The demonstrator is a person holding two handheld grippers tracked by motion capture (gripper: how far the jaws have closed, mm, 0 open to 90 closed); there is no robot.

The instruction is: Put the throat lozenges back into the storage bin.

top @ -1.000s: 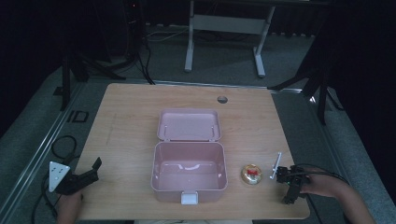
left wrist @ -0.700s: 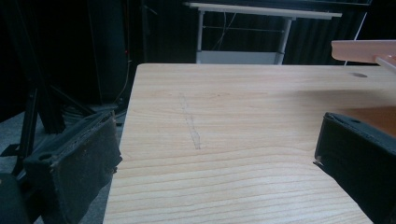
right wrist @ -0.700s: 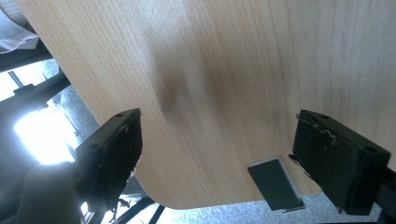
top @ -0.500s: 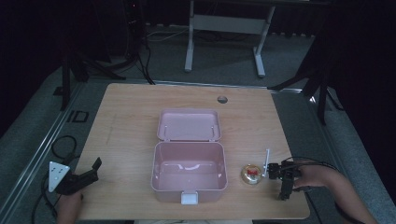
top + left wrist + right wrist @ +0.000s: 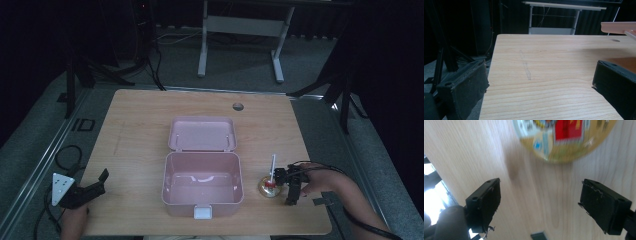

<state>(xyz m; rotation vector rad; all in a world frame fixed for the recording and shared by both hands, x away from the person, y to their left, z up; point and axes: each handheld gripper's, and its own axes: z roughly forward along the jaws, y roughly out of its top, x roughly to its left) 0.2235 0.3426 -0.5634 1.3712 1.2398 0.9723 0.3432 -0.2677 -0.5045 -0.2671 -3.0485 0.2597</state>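
Table: a light wooden table (image 5: 140, 130) on a grey carpeted floor, the room dark around it, with a small round hole (image 5: 238, 106) near its far edge.
Pink box: an empty pink plastic box (image 5: 202, 184) stands open at the middle of the table, its lid (image 5: 202, 134) folded back flat toward the far side and a white latch (image 5: 202, 212) on its near wall.
Round object: a small round golden object (image 5: 269, 187) with a red and multicoloured label lies on the wood just right of the box; a thin white stick (image 5: 272, 167) shows above it, and whether the two are joined cannot be told.
Right gripper: the right gripper (image 5: 290, 182), held in a hand at the near right corner, sits just beside the round object; in the right gripper view its jaws stand wide apart over bare wood with nothing between them, the object (image 5: 564, 138) blurred just beyond their tips.
Left gripper: the left gripper (image 5: 92, 186) rests at the near left edge, well apart from the box; its own view shows both jaws spread wide and empty over the tabletop.
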